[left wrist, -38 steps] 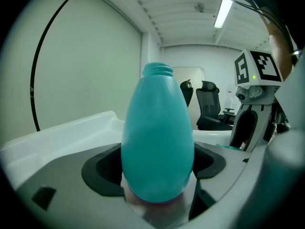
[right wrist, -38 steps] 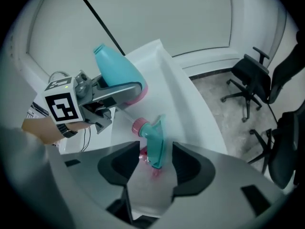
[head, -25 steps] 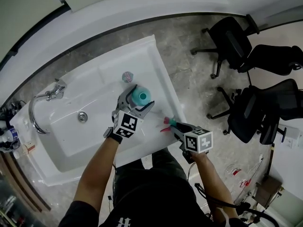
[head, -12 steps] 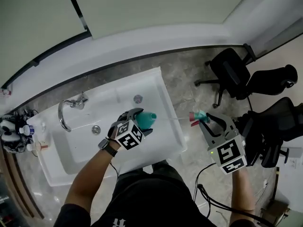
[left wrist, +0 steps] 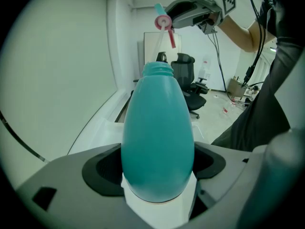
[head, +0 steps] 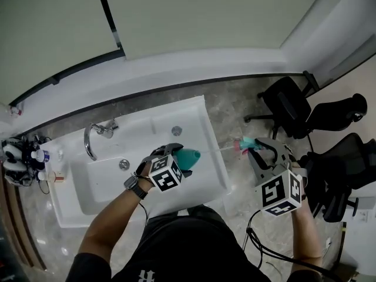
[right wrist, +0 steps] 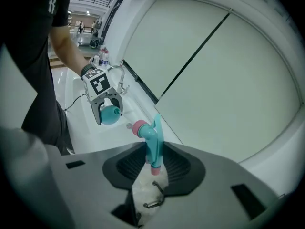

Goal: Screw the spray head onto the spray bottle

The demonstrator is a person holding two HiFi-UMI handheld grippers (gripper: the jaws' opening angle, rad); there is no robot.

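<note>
Above the white sink counter (head: 197, 119), faucet (head: 94, 137) at ten o'clock, the left gripper (head: 180, 160) clamps the teal spray bottle (head: 191, 156); at three o'clock, over stone floor (head: 235, 101) beside office chairs (head: 291, 104), the right gripper (head: 257, 148) pinches the spray head (head: 245, 144).

- Hidden behind the grey body of the left gripper (left wrist: 157, 170), lower centre of its view: base of the teal egg-shaped plastic bottle (left wrist: 157, 128).
- Barely traceable, mid-right of the head view: thin clear tube (head: 217, 150) of the teal-and-pink plastic spray head (head: 244, 144).
- Too small to identify, far left: cluster of small bottles (head: 23, 166).
- Cut off by the right edge: black office chair (head: 343, 157).
</note>
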